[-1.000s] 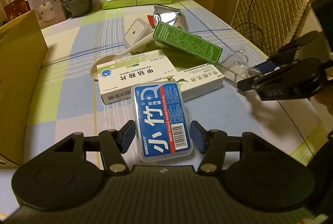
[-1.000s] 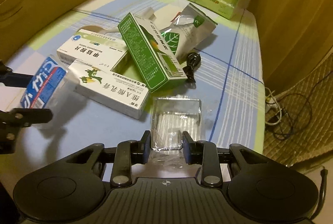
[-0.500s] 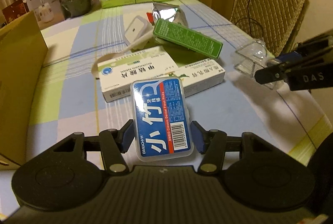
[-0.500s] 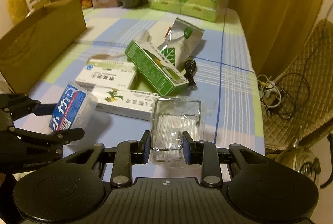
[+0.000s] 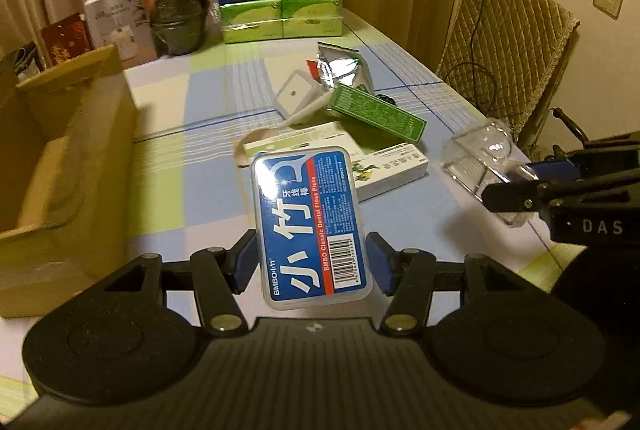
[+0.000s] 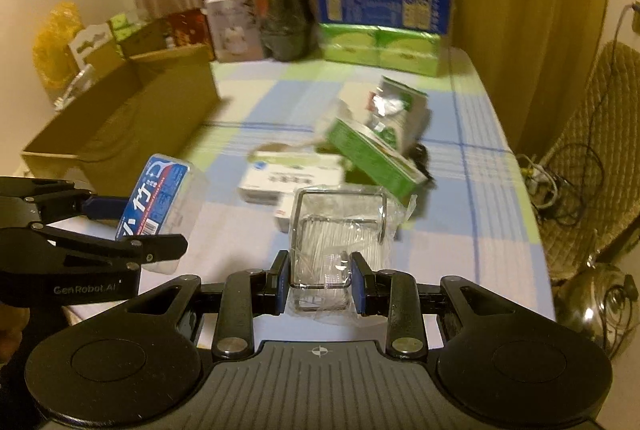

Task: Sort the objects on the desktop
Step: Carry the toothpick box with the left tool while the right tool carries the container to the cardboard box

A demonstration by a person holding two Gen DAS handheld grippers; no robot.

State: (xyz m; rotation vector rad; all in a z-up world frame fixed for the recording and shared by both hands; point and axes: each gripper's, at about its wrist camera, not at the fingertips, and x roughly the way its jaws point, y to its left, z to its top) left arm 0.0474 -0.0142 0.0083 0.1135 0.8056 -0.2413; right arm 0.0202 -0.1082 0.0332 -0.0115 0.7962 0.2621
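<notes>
My left gripper (image 5: 310, 262) is shut on a blue floss pick box (image 5: 310, 218) and holds it in the air above the table. In the right wrist view the same box (image 6: 158, 200) shows at the left, between the left gripper's fingers (image 6: 160, 248). My right gripper (image 6: 319, 284) is shut on a clear plastic toothpick box (image 6: 340, 230), also lifted; from the left wrist view that clear box (image 5: 486, 160) hangs at the right. On the checked tablecloth lie white medicine boxes (image 5: 390, 168), a green box (image 5: 376, 110) and a silver pouch (image 5: 344, 68).
An open cardboard box (image 5: 60, 150) stands at the table's left side. Green, blue and white cartons (image 5: 280, 18) and a dark wrapped pot (image 5: 178, 14) line the far edge. A padded chair (image 5: 508, 46) with a cable stands at the right.
Both grippers have risen and pulled back with their boxes still held. The table objects now look farther away, and the cardboard box's inside has come into the left wrist view.
</notes>
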